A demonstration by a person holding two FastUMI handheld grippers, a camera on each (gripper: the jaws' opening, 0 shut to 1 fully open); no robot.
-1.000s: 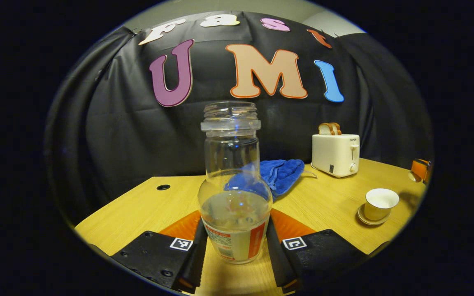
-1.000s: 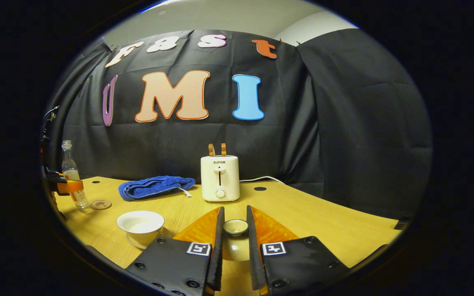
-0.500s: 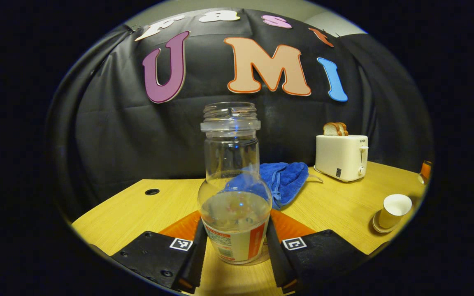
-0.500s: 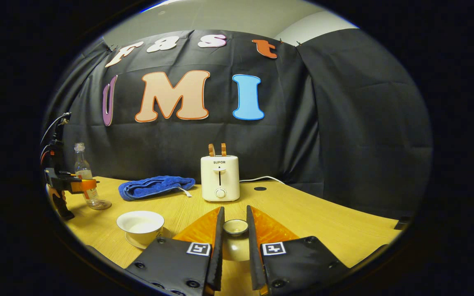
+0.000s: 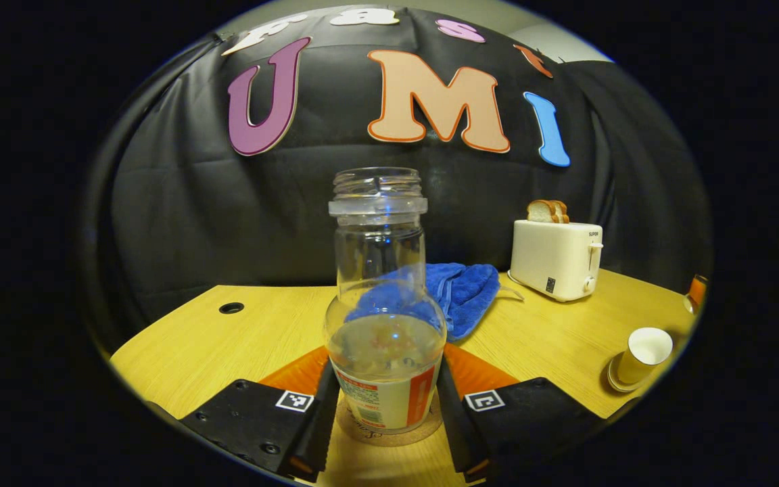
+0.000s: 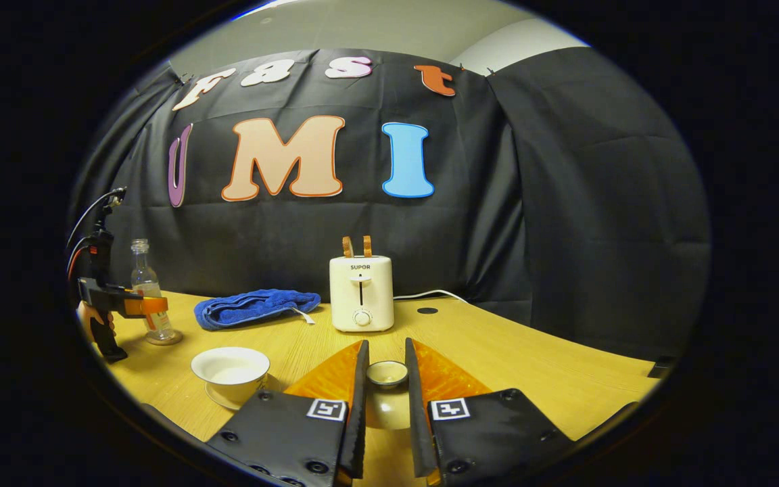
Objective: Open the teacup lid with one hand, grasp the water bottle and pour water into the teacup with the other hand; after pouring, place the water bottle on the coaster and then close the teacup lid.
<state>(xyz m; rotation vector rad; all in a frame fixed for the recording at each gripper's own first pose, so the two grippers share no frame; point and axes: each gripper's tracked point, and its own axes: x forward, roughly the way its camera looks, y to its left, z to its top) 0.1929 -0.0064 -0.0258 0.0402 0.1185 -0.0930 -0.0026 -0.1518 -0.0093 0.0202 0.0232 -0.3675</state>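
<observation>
Our two handheld grippers

Our left gripper (image 5: pixel 384 433) and right gripper (image 6: pixel 385 433) carry black screwed plates with square tags.

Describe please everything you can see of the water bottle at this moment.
The water bottle is clear, seemingly glass or plastic, with a threaded open mouth, no cap, a narrow neck and a rounder lower body bearing a white and orange label. A little water sits in it. It stands upright on the round coaster on the wooden table, with the left gripper fingers closed on its labelled base.
</observation>
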